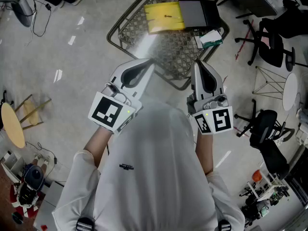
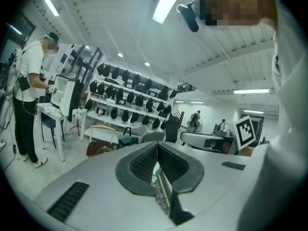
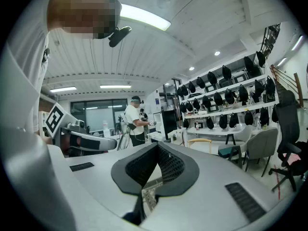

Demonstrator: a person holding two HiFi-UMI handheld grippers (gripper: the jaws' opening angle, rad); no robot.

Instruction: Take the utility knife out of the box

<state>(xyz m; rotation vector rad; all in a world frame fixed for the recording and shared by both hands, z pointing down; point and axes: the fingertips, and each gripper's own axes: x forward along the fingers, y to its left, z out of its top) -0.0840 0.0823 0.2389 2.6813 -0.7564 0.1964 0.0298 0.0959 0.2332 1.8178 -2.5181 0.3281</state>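
Nothing is done yet: the left claw (image 1: 149,62) and right claw (image 1: 197,65), both closed and empty, hang short of the worktop (image 1: 168,54), where the box (image 1: 164,17) presumably holds the knife, too small to make out.

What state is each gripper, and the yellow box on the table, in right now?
left gripper: jaws together, nothing held.
right gripper: jaws together, nothing held.
yellow box: lying flat on the mesh table, untouched; open or closed cannot be told.
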